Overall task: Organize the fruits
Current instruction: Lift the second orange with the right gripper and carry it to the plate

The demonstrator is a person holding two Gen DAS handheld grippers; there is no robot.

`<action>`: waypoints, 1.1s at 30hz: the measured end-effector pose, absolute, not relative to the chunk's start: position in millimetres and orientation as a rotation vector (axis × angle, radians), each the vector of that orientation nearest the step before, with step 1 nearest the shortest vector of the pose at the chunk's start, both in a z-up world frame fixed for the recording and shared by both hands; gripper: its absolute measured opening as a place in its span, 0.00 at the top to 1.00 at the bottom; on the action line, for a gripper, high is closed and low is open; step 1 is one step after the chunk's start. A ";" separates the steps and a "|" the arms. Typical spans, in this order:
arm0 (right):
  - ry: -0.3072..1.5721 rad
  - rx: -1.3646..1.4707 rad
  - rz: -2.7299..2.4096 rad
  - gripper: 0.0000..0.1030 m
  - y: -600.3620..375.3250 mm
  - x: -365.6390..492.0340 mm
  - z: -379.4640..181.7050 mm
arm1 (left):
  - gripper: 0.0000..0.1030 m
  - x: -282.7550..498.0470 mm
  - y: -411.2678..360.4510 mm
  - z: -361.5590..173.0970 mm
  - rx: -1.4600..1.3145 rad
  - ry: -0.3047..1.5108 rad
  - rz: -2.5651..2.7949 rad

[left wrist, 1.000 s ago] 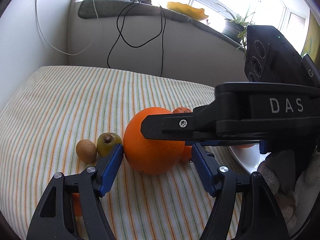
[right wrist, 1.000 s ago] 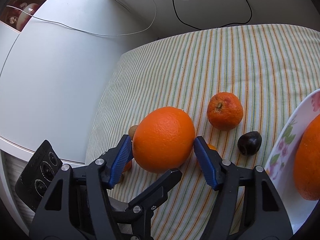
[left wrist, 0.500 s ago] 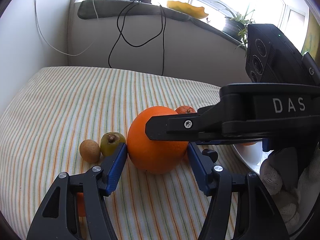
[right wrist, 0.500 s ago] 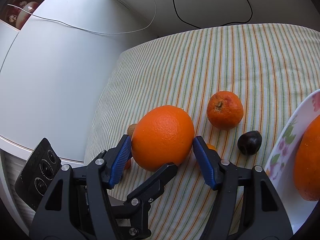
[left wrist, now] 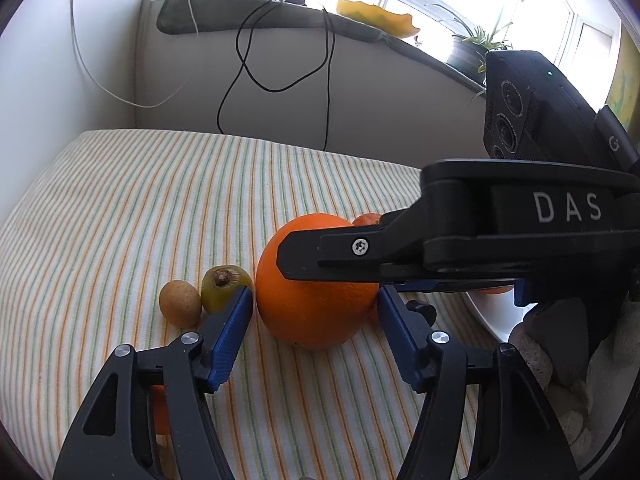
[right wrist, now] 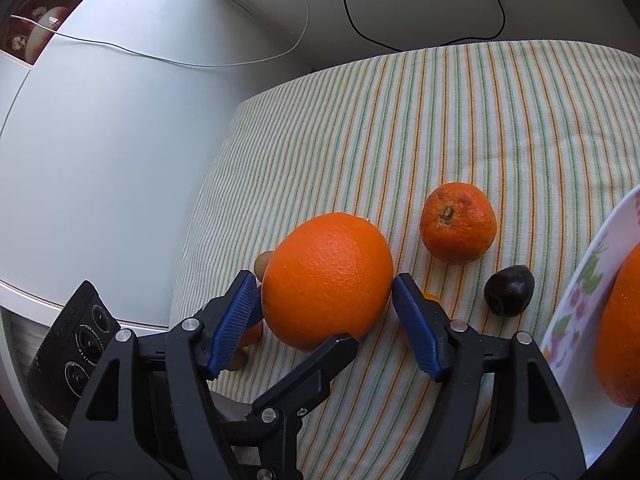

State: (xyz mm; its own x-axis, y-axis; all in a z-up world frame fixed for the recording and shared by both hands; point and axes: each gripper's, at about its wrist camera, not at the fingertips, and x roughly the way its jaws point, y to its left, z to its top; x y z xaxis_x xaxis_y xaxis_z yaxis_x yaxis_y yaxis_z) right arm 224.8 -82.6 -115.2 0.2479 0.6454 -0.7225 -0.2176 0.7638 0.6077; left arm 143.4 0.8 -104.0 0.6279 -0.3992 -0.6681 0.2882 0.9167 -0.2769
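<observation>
Here right tongs [right wrist: 326, 306] just widened, flanking orange [right wrist: 326, 280]; cloth edge [right wrist: 208, 216] near.

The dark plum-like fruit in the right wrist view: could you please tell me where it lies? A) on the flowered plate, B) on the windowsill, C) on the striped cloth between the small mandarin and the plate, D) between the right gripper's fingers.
C: the dark fruit rests on the striped cloth, below the small mandarin and just left of the flowered plate.
</observation>
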 end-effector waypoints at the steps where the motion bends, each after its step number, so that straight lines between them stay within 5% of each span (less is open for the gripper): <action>1: 1.184 0.431 0.615 0.28 -81.8 226.3 -116.5 | 0.36 143.0 1.2 -103.5 -0.151 0.796 -0.397; 33: 1.092 0.435 0.624 0.32 -126.7 176.0 -78.6 | 0.39 97.6 -14.7 -69.5 -0.109 0.679 -0.403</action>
State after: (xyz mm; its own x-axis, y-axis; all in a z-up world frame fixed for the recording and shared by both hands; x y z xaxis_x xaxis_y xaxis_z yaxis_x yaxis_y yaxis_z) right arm 176.0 -126.7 -78.6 0.3195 0.6598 -0.6801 -0.2507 0.7510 0.6108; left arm 97.6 -14.7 -69.5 0.7043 -0.3968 -0.5887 0.3262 0.9174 -0.2280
